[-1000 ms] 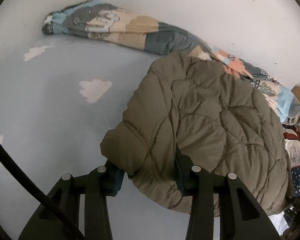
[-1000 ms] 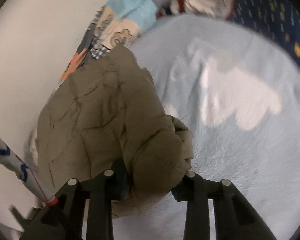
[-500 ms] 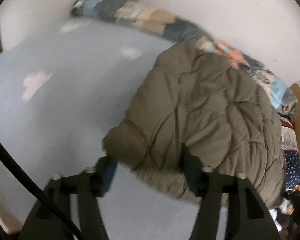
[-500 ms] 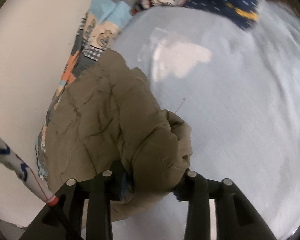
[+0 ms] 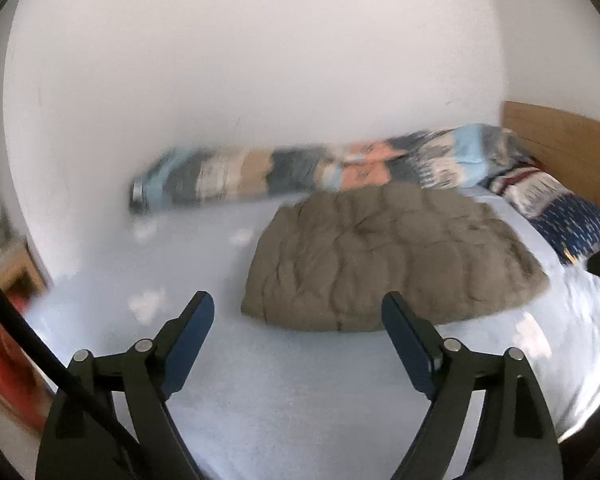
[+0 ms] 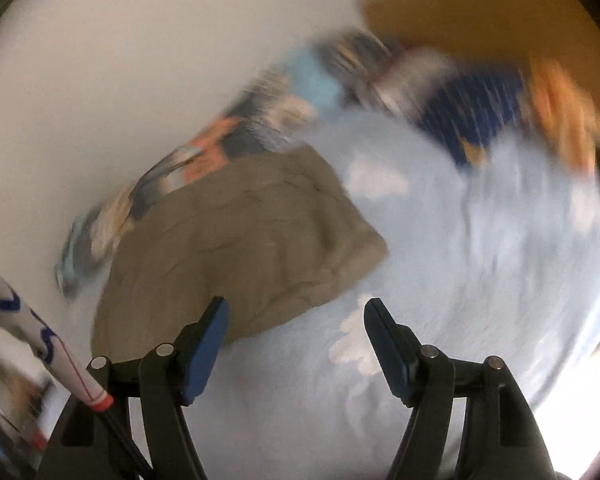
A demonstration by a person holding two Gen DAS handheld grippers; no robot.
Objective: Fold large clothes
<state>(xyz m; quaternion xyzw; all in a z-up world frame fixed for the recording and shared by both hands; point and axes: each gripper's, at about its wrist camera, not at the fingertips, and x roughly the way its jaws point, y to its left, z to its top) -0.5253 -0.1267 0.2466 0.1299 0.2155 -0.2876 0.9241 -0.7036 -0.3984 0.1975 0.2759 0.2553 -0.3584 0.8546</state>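
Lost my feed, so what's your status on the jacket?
Left gripper and right gripper open, just released, nothing between. Olive jacket folded on the bed. Nothing in the way.

The left gripper (image 5: 298,312), its jaws just opened wide with nothing between them, hung clear of the folded olive quilted jacket (image 5: 392,256) lying on the pale blue bedsheet (image 5: 300,400), beside what looked like a blurred patchwork blanket (image 5: 260,174).

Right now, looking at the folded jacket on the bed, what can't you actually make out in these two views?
- Jacket underside and inner folds: hidden by its own top layer, both views.
- Jacket's near-left corner, right wrist view: covered by the right gripper finger.
- Blanket pattern: motion blur, both views.
- Pillow print, right wrist view: smeared.
- Left gripper is open and empty, as is the right.
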